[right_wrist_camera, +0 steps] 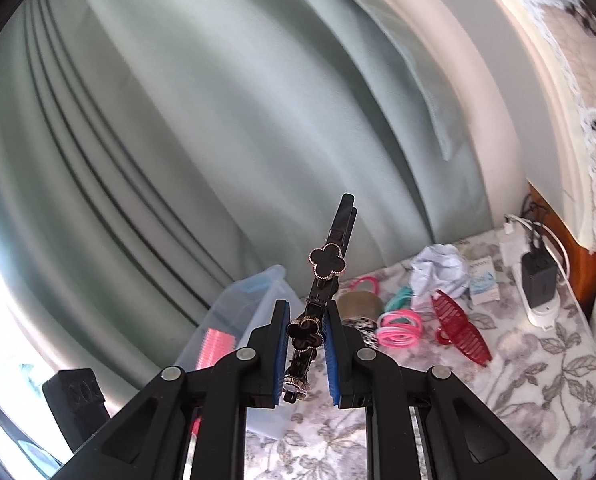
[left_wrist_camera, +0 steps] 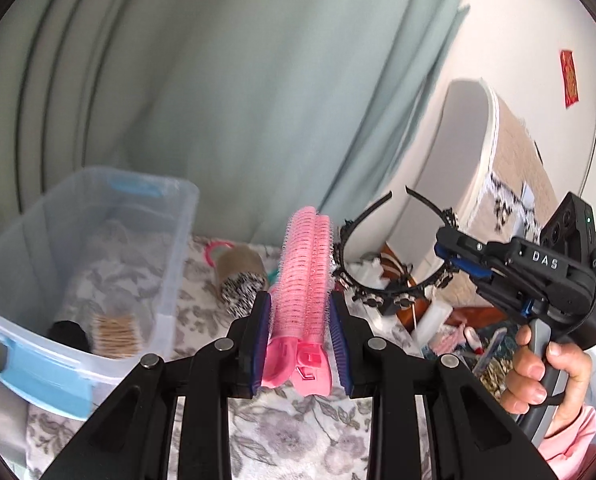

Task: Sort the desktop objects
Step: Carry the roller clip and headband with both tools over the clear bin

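Our left gripper (left_wrist_camera: pixel 300 344) squeezes a fuzzy pink hair roller clip (left_wrist_camera: pixel 304 280), held up above the flowered cloth (left_wrist_camera: pixel 298 428). Our right gripper (right_wrist_camera: pixel 306 350) squeezes a black headband with clover shapes (right_wrist_camera: pixel 322 280). Both point a little downward. The clear plastic box (left_wrist_camera: pixel 77 264) sits to the left.

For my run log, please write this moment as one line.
left tongs: shut on pink hair rollers | right tongs: shut on black headband | clear bin: left of rollers
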The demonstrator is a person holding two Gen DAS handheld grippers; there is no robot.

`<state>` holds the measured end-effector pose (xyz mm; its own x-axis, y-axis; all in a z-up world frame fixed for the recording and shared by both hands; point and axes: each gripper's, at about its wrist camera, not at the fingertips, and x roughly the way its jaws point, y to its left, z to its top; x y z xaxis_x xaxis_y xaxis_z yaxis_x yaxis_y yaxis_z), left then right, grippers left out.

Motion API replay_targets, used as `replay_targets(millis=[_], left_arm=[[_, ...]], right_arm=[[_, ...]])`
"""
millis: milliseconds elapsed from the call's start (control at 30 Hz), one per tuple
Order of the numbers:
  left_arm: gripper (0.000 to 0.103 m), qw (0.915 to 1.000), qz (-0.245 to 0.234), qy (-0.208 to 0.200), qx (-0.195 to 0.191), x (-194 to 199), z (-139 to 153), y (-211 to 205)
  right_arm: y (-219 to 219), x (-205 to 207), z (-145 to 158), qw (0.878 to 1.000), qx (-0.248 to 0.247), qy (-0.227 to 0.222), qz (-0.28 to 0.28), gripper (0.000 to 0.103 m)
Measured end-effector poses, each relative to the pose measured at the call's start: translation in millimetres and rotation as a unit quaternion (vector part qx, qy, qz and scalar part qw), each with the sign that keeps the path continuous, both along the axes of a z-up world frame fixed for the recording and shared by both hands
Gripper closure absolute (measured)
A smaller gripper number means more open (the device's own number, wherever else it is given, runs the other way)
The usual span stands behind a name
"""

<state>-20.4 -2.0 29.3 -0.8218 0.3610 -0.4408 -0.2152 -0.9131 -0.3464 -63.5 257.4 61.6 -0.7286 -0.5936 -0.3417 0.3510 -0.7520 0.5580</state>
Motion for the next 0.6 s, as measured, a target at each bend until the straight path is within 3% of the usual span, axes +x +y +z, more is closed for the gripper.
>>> replay_targets(millis=[300, 600], left_arm=[[0.073, 0.9970, 0.072, 0.024, 0.012, 18, 11, -51], [0.073, 0.9905, 0.133, 0.019, 0.028, 25, 5, -101]], right_arm=[[-44, -1, 17, 0.999, 0.006, 0.018, 0.051, 0.085], [-110, -9, 19, 0.993, 0.026, 0.026, 0.113, 0.085]])
